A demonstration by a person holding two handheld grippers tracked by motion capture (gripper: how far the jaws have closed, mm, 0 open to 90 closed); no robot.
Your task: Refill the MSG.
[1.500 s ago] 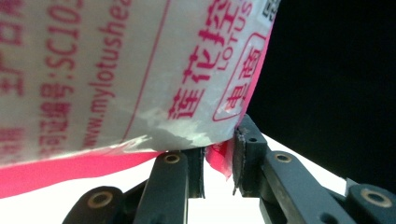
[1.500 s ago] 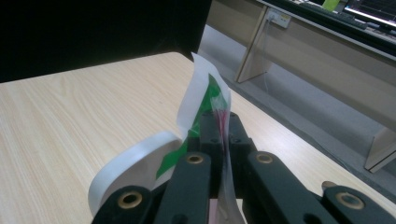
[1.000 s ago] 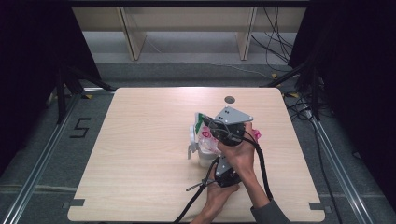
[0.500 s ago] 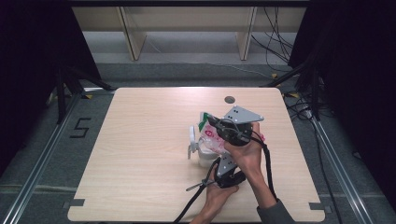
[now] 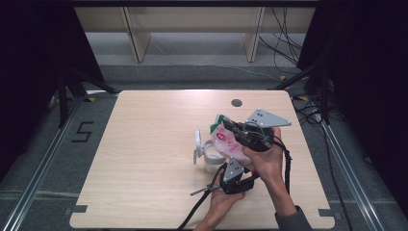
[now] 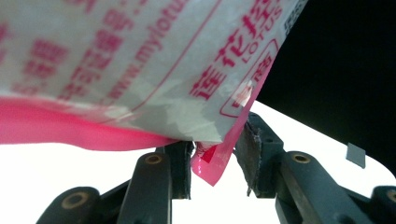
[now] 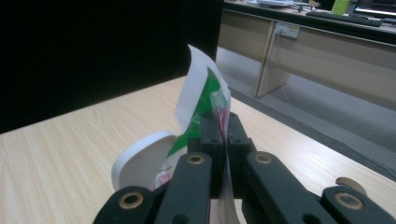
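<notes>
1. Pink-and-white plastic pouch (image 5: 230,144) has lifted and tilted versus a second ago; it now hangs above the white container (image 5: 210,161) near mid-table, green top corner (image 7: 205,100) up
2. Left gripper (image 6: 215,161) jaws have just been opening; the pouch's pink bottom corner sits between them, touching one pad, clear gap to the other, so no real clamp there now
3. Right gripper (image 7: 223,135) jaws pressed together on the pouch's top edge; it has carried the top a little up and toward the table's right side
4. Judgement: the pouch's weight is passing to the right gripper alone; bottom freed so it can be tipped or emptied toward the container; risk of a swing once the corner slips out
5. Container lid (image 5: 197,140) stands flipped open on the container's left side; mouth exposed
6. Count: one pouch; one container with one hinged lid; two grippers; two hands; one wooden table (image 5: 144,144) with one round grommet hole (image 5: 236,102)
</notes>
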